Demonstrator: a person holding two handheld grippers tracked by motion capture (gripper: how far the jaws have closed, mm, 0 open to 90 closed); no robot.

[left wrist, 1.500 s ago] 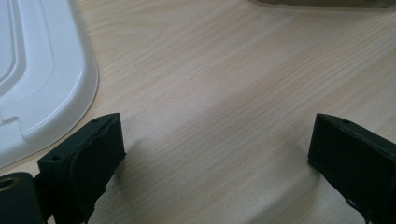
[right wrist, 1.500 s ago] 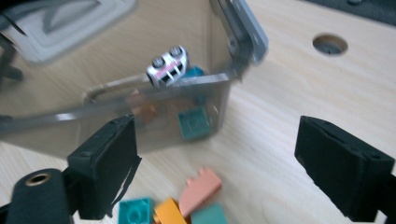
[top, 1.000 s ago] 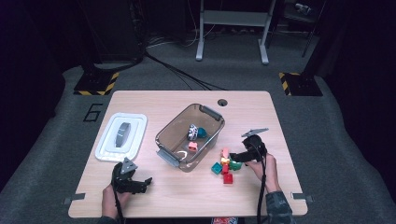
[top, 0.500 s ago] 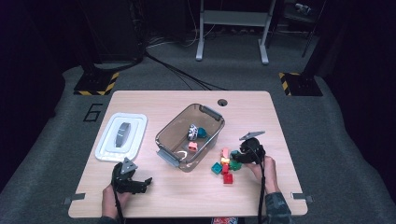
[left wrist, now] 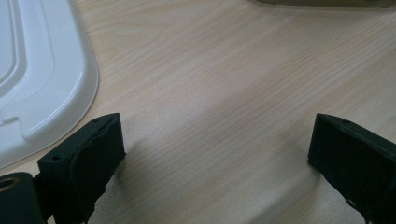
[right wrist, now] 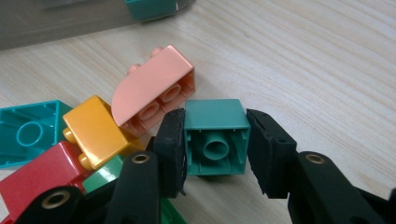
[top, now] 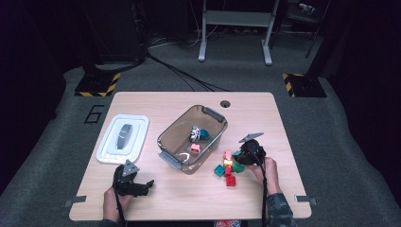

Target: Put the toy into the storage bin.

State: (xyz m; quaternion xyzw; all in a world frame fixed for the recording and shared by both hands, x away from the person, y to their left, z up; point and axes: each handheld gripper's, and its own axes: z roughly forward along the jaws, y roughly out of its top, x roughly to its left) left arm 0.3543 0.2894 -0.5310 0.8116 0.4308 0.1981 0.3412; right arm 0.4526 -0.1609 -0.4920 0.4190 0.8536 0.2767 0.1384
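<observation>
The teal-green block [right wrist: 215, 138] lies on its side on the table [right wrist: 327, 70], at the edge of the loose pile right of the clear bin [top: 182, 137], just beside the pink curved block [right wrist: 154, 88]. It is bracketed by the right gripper [right wrist: 215, 149], whose jaws have just been closing, both pads now against its side walls. The grip is best squared before lifting, so that the pink block is not dragged along. The left gripper [left wrist: 215, 158] is held apart over bare wood, beside the white lid [left wrist: 42, 79].

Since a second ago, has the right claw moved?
Yes. The right claw has shifted slightly down-left, away from the table's hole, closing on the green block.
</observation>
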